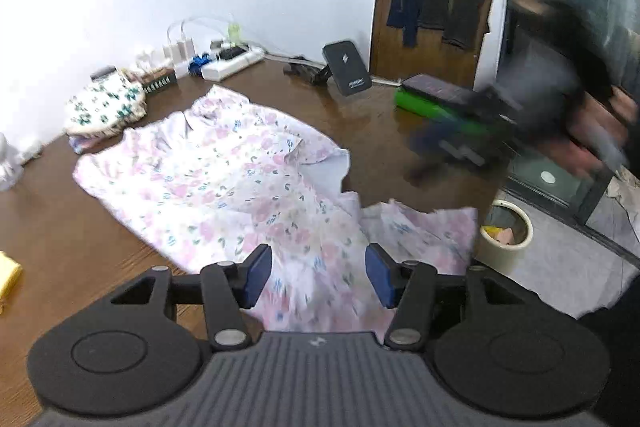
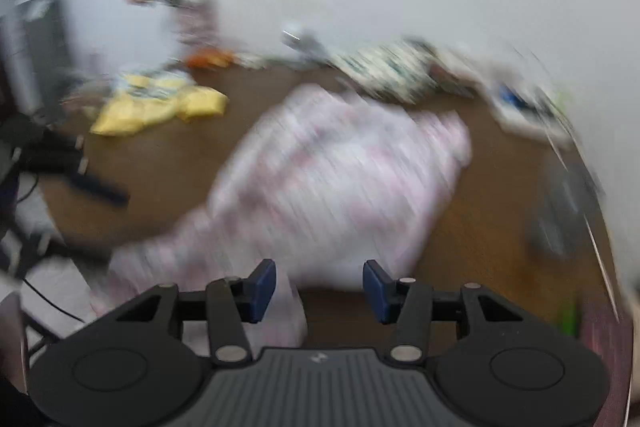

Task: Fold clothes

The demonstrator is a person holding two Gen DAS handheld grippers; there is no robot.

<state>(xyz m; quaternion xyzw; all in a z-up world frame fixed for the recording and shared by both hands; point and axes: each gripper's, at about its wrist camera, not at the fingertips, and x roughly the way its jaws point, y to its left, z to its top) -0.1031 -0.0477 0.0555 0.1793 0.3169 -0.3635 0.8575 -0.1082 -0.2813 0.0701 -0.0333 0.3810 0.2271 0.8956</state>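
Observation:
A pink and white floral garment (image 1: pixel 224 179) lies spread and rumpled on the brown wooden table (image 1: pixel 60 235), part of it hanging over the near edge. My left gripper (image 1: pixel 318 279) is open and empty just above the garment's near part. My right gripper (image 2: pixel 319 289) is open and empty at the garment's (image 2: pixel 340 179) near edge; that view is badly motion-blurred. The right gripper and the hand holding it also show as a dark blur in the left wrist view (image 1: pixel 460 147), above the table's right side.
A folded green-patterned cloth (image 1: pixel 106 107), a power strip with chargers (image 1: pixel 232 61), a phone stand (image 1: pixel 346 67) and a green-and-black box (image 1: pixel 436 99) sit along the back. A yellow garment (image 2: pixel 160 107) lies far left. A bin (image 1: pixel 506 235) stands on the floor at right.

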